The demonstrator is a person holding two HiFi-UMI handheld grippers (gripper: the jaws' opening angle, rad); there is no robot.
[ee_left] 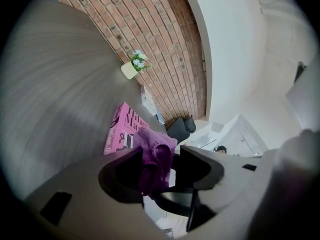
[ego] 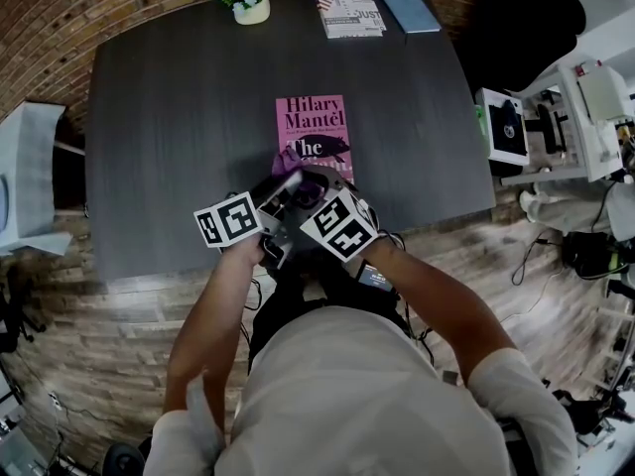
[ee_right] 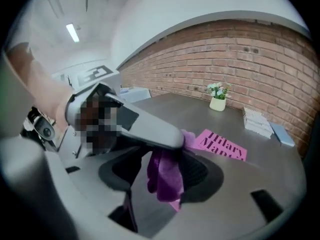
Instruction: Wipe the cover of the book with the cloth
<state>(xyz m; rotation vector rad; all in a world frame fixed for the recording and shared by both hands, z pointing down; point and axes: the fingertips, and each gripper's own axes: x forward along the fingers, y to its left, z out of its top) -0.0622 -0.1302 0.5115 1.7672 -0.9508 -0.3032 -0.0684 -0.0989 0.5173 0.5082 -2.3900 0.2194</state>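
Left tongs (ee_left: 160, 154) and right tongs (ee_right: 165, 159) stand open, purple cloth (ee_left: 157, 141) hanging loose between them over the pink book (ego: 314, 127); cover apparently not yet wiped.

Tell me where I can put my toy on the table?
Widest bare stretch: the table's left half, between the flower pot and the near edge. More room right of the pink book, below the stacked books. Crowded: the book's near end, where the left gripper and right gripper meet, the purple cloth between their jaws.

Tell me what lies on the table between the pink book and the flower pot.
Nothing; the head view shows bare dark table between book and flower pot.
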